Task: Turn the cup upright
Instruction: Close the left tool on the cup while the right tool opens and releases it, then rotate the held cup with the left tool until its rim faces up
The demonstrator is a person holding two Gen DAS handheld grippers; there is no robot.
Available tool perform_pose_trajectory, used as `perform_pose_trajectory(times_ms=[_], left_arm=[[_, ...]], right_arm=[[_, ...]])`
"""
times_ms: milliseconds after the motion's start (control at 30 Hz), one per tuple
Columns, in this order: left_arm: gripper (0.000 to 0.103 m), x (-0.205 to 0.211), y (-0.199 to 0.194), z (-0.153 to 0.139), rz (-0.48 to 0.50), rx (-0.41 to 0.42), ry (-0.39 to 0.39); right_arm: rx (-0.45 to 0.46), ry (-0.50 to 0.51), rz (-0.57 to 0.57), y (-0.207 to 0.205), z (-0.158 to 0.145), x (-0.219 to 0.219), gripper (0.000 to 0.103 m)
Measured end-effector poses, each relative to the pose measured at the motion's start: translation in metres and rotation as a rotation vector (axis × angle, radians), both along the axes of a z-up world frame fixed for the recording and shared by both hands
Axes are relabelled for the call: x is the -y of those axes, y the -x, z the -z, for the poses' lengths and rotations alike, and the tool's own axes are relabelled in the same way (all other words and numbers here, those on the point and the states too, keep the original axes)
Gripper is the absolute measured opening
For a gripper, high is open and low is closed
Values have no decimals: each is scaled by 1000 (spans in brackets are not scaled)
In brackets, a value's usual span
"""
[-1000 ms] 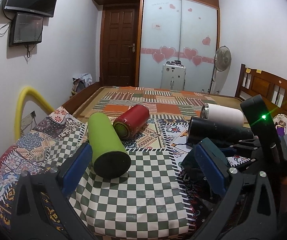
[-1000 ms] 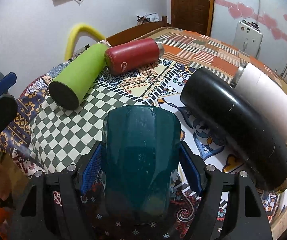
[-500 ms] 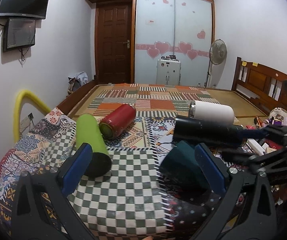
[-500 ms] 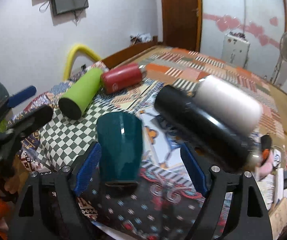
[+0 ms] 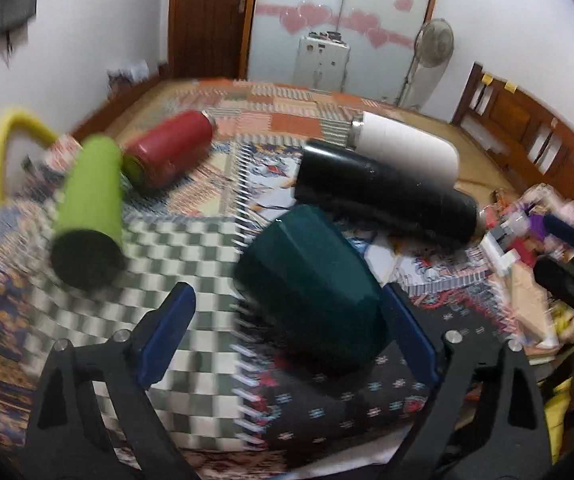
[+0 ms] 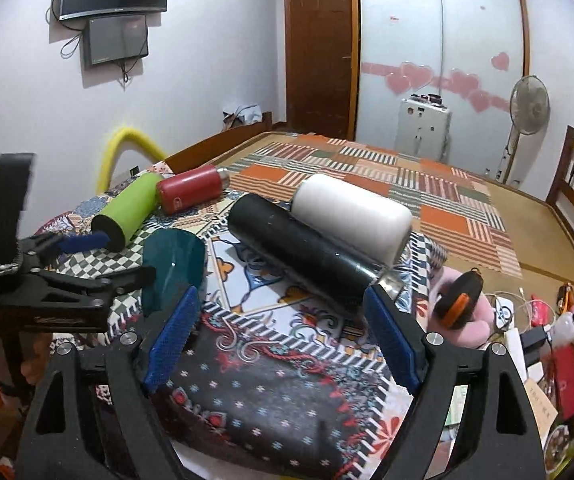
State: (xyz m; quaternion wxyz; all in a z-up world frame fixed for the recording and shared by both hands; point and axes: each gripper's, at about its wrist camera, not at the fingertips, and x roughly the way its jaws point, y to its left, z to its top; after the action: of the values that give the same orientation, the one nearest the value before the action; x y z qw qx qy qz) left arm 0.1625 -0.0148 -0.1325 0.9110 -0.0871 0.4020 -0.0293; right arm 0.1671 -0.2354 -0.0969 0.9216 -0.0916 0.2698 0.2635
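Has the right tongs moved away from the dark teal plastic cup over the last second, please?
Yes. The right tongs has pulled back and rightward: the dark teal plastic cup, once between its fingers, now stands at its left finger, nearer the left tongs.

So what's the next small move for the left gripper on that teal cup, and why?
Probably ease the left gripper to the right and close it on the teal cup. The cup stands rim-down between its open jaws, near the right finger, and the right gripper is open and clear.

Blurry shot, teal cup (image 5: pixel 311 280) upside down on the patchwork cloth (image 5: pixel 191 264).
Sits between the wide-open left gripper (image 5: pixel 287 336) fingers, closer to the right one.
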Motion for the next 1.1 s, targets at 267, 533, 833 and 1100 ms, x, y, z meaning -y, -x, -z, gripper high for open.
perform_pose_trajectory(times_ms=[267,533,833,1100], left_arm=[[94,6,-28,8,-12,-85,51],[91,20,-56,17,0,-121,-42],[85,28,-65,18,93,-99,-109],[87,28,-71,17,188,-109,-127]], right_arm=[[1,-35,-2,-4,9,15,82],[11,-28,2,-6,16,21,82],[-5,-34,10,-11,21,26,82],[-19,-40,1,-13,21,22,82]])
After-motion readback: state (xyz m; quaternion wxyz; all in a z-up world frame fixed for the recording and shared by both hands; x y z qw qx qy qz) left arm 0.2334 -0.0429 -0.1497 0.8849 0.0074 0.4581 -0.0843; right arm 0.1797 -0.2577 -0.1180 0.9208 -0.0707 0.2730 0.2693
